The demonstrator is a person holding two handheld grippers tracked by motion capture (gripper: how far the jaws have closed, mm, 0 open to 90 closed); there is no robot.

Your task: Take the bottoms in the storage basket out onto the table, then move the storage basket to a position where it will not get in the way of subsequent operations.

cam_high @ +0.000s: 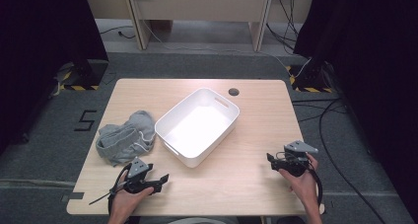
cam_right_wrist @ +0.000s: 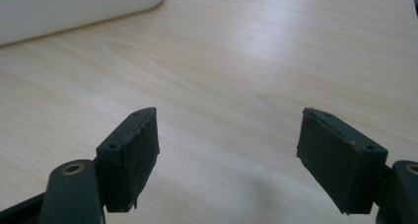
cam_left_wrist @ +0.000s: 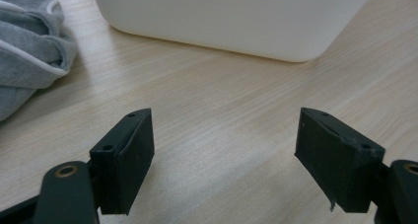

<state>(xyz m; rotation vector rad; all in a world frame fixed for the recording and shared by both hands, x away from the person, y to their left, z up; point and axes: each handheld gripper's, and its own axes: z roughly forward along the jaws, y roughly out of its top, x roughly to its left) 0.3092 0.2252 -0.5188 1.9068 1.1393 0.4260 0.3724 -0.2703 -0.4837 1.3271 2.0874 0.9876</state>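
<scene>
Both claws are seen wide open and empty. Left claw (cam_high: 160, 178) is held near the grey cloth (cam_high: 124, 136), which is heaped left of the white bin (cam_high: 197, 126). Right claw (cam_right_wrist: 227, 157) is faced by bare counter (cam_right_wrist: 276, 51), the bin's corner at the far left.

Wooden table (cam_high: 256, 135): white bin (cam_high: 197, 125), grey garment (cam_high: 123, 137)

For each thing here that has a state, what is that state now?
Grey garment: crumpled on the table, left of the bin, not held.
White bin: upright, empty.
Left tool: open, nothing between the jaws.
Right tool: open, nothing between the jaws.
</scene>
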